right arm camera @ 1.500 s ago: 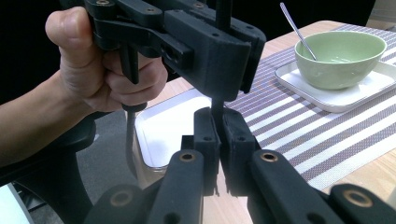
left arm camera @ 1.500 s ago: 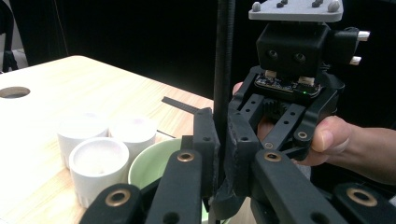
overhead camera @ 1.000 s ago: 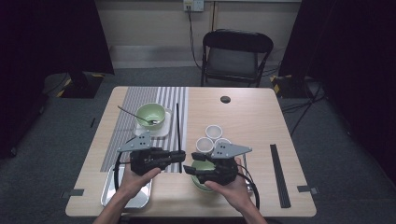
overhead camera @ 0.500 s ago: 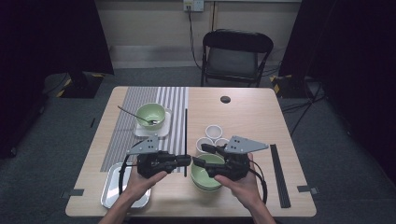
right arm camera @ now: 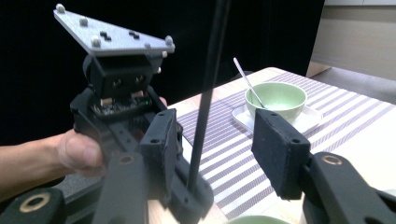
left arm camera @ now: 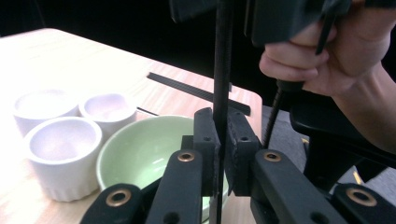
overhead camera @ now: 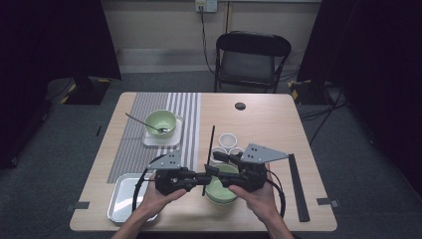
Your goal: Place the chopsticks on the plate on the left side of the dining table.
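My left gripper (overhead camera: 201, 178) is shut on a thin black rod (overhead camera: 209, 149), which stands nearly upright over the green bowl (overhead camera: 222, 190) at the table's front. In the left gripper view the pads (left arm camera: 205, 135) clamp the rod (left arm camera: 223, 56) above the bowl (left arm camera: 140, 154). My right gripper (overhead camera: 217, 163) faces it from the right. Its jaws have just been closing, and the rod (right arm camera: 212, 60) stands between them near the left pad (right arm camera: 161, 140) without either pad pressing on it. The left gripper (right arm camera: 189, 198) grips the rod's lower end.
Three white cups (overhead camera: 227, 140) cluster just behind the bowl. A second green bowl (overhead camera: 161, 122) with a spoon sits on a white plate on the striped mat (overhead camera: 134, 139). A metal tray (overhead camera: 122, 208) lies front left, a black strip (overhead camera: 298, 189) front right.
The left gripper has carried the rod to the right, over the front bowl. The right gripper has lifted and shifted right, and its jaws now flank the rod.
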`<state>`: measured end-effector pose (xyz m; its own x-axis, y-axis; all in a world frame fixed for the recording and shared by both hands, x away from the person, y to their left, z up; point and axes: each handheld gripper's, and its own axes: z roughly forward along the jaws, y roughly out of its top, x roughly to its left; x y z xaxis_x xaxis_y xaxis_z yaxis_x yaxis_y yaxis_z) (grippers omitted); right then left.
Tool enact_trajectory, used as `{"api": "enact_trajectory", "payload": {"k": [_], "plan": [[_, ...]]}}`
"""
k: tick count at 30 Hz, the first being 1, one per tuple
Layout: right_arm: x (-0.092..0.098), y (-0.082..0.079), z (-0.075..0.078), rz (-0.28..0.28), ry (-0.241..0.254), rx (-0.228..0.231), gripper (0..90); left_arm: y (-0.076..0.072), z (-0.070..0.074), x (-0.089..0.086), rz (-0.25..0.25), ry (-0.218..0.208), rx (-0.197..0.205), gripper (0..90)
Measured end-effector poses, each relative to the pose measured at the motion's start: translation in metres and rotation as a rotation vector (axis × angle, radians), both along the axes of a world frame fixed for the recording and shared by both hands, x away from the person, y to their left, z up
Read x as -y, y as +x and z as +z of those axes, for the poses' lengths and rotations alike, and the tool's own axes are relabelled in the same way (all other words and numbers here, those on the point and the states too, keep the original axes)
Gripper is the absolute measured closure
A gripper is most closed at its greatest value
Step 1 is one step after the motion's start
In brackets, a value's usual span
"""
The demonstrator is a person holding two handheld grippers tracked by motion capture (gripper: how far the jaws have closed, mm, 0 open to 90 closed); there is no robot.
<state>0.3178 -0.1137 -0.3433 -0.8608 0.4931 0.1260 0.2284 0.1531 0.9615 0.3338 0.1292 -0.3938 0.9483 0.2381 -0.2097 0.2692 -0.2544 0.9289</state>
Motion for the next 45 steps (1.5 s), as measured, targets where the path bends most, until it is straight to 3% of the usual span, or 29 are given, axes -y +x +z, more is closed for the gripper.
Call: {"api": "enact_trajectory", "payload": {"k": [5, 16, 35, 45], "plan": [[0.003, 0.001, 0.0, -0.046, 0.01, 0.016, 54.3, -0.004, -0.001, 0.008, -0.025, 0.028, 0.002, 84.9], [0.017, 0.008, -0.004, -0.095, 0.027, -0.006, 53.6, 0.0, 0.001, -0.001, 0.002, -0.002, -0.011, 85.7], [0.024, 0.01, -0.004, -0.12, 0.016, -0.011, 50.7, 0.006, 0.0, -0.01, 0.029, -0.01, -0.026, 85.8], [0.03, 0.011, -0.002, -0.133, 0.037, -0.009, 47.7, 0.007, 0.0, -0.012, 0.041, -0.004, -0.029, 85.8]]}}
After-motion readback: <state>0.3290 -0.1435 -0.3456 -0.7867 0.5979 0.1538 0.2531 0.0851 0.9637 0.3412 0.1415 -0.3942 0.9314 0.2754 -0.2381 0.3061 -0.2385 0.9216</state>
